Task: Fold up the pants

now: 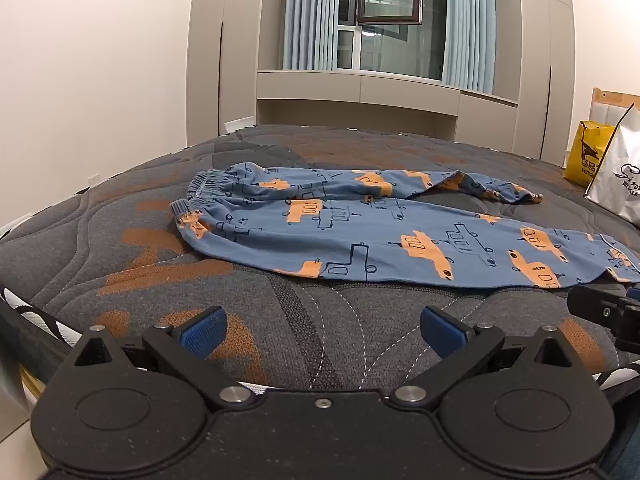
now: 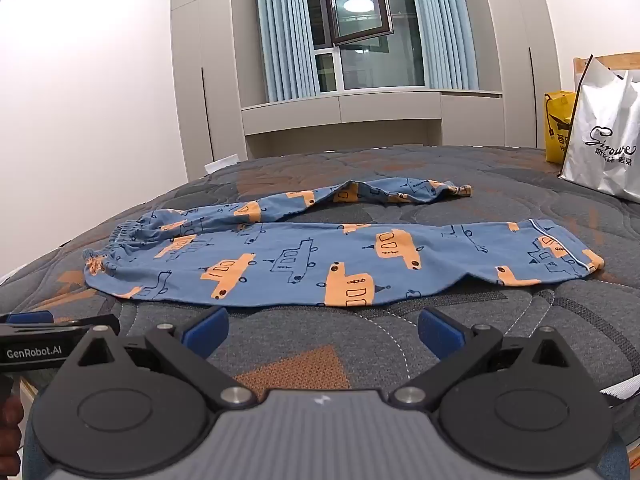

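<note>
Blue pants (image 1: 360, 232) with orange and outlined vehicle prints lie spread on the quilted grey and orange mattress (image 1: 160, 264). The waistband is at the left, both legs run to the right, and the far leg bends away at the back. The pants also show in the right wrist view (image 2: 320, 260). My left gripper (image 1: 322, 330) is open and empty, just short of the pants' near edge. My right gripper (image 2: 322, 330) is open and empty, also just short of the near edge. Each gripper shows at the edge of the other's view.
A white shopping bag (image 2: 604, 144) and a yellow bag (image 2: 558, 124) stand at the mattress's far right by a wooden headboard. Beyond the far edge are grey cabinets, a window with blue curtains (image 2: 280, 32) and white walls.
</note>
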The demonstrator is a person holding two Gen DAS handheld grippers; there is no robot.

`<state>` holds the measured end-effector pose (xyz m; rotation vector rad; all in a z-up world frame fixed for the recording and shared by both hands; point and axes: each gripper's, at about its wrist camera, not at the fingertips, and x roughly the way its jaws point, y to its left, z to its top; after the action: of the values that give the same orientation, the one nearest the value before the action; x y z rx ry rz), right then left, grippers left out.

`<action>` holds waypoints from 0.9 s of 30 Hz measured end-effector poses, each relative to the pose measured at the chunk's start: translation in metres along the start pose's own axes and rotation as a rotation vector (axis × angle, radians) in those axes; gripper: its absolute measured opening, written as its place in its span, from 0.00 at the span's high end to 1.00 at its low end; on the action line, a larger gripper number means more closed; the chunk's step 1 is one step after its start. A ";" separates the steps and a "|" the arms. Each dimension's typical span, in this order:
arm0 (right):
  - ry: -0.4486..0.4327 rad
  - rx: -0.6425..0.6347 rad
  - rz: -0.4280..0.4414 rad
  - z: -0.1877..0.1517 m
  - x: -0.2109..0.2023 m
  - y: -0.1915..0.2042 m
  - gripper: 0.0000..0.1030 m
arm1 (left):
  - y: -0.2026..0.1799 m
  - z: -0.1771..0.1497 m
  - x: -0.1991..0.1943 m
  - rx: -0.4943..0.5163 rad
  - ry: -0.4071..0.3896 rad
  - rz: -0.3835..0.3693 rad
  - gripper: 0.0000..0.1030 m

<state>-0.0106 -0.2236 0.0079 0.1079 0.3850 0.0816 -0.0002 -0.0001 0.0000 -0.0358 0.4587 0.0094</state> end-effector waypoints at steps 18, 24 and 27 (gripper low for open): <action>0.006 -0.002 0.001 0.000 0.000 0.000 0.00 | 0.006 0.002 0.000 -0.003 0.000 0.005 0.01; 0.003 -0.005 -0.003 0.001 -0.001 0.000 0.00 | 0.003 0.001 0.000 -0.007 -0.002 0.014 0.01; 0.005 -0.005 -0.003 0.001 0.000 0.001 0.00 | 0.003 0.001 0.000 -0.005 -0.002 0.014 0.01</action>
<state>-0.0098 -0.2232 0.0090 0.1019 0.3895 0.0803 0.0000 0.0031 0.0005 -0.0376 0.4571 0.0239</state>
